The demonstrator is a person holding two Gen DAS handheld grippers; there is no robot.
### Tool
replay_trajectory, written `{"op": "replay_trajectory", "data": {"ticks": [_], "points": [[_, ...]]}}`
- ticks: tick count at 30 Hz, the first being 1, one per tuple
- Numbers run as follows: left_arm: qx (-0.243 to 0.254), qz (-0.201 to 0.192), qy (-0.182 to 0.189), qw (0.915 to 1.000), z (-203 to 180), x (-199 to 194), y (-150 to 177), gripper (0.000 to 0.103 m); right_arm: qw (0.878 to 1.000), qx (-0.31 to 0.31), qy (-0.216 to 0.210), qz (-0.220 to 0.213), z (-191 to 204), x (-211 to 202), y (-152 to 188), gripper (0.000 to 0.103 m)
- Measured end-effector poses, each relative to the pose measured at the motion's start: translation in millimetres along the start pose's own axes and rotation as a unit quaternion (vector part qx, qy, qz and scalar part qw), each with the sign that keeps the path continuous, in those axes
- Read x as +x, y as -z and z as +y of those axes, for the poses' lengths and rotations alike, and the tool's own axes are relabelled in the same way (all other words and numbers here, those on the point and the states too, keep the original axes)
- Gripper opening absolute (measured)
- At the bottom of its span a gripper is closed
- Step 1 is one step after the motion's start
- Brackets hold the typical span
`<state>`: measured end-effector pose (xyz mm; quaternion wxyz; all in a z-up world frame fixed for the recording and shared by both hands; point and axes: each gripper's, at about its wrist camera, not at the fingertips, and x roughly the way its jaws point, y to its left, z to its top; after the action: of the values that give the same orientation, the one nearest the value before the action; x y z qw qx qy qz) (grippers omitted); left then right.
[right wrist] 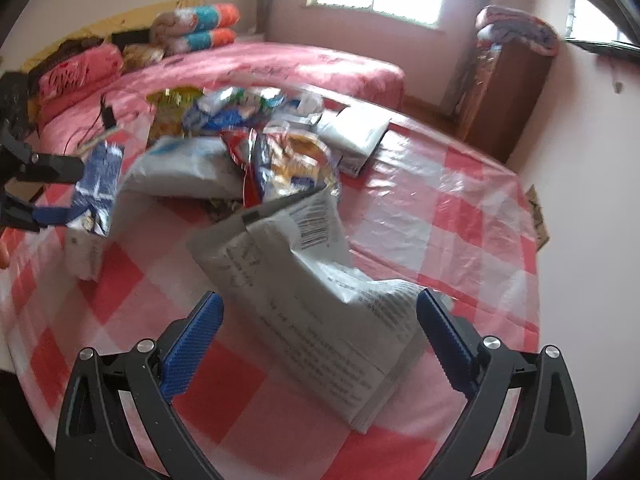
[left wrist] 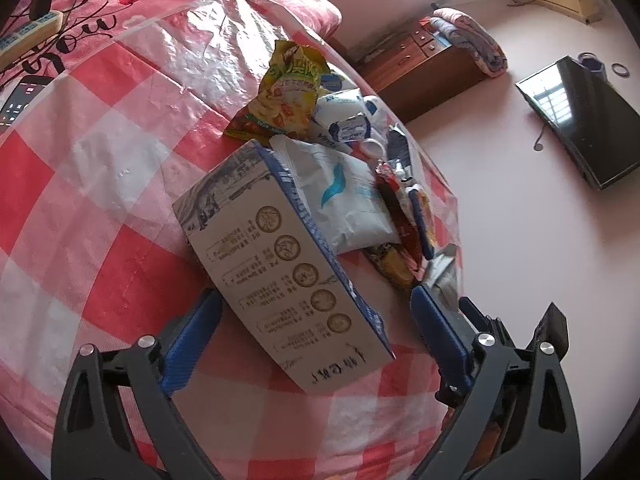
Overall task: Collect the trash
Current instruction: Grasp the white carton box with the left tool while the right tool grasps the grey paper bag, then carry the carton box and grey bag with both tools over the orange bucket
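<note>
Left gripper (left wrist: 316, 336) spread wide, astride cardboard box (left wrist: 280, 264), not pinching. Right gripper (right wrist: 320, 340) spread wide, astride printed white bag (right wrist: 320, 280) near checkered tablecloth (right wrist: 460, 220) edge.

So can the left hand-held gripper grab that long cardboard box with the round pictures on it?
Probably yes. The left hand-held gripper is open wide, and the cardboard box already lies between its blue fingers on the checked tablecloth. Nothing sits on the near end; the wrappers only lean against the far side.
</note>
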<state>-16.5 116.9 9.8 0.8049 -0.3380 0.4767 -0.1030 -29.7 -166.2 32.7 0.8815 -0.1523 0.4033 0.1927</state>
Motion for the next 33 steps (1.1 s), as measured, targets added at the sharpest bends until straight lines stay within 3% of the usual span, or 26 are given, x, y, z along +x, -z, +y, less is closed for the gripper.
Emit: {"op": "replay_trajectory", "data": {"ticks": [7,13,18,21,23,26,33], "points": [[0.005,0.005,-0.032,0.9995,1,11,-3,0.071,0.999,-0.035,0.006,0.009,-2,16,-8,0.098],[0.020,0.003,-0.033,0.9993,0,14,-3,0.069,0.997,-0.065,0.021,0.023,0,29,-14,0.098],[0.036,0.004,-0.029,0.9989,0,11,-1,0.068,0.998,-0.055,0.013,0.023,0,29,-17,0.096],[0.044,0.006,-0.026,0.9987,1,9,2,0.068,0.999,-0.047,0.016,0.019,1,25,-15,0.076],[0.049,0.005,-0.024,0.9985,0,8,4,0.068,0.999,-0.040,0.017,0.016,2,22,-15,0.057],[0.054,0.001,-0.020,0.9983,0,4,7,0.068,1.000,-0.023,0.013,0.013,2,15,-14,0.045],[0.075,-0.014,-0.014,0.9970,-1,-13,13,0.068,0.999,0.034,-0.018,0.001,7,-7,-10,0.041]]}}
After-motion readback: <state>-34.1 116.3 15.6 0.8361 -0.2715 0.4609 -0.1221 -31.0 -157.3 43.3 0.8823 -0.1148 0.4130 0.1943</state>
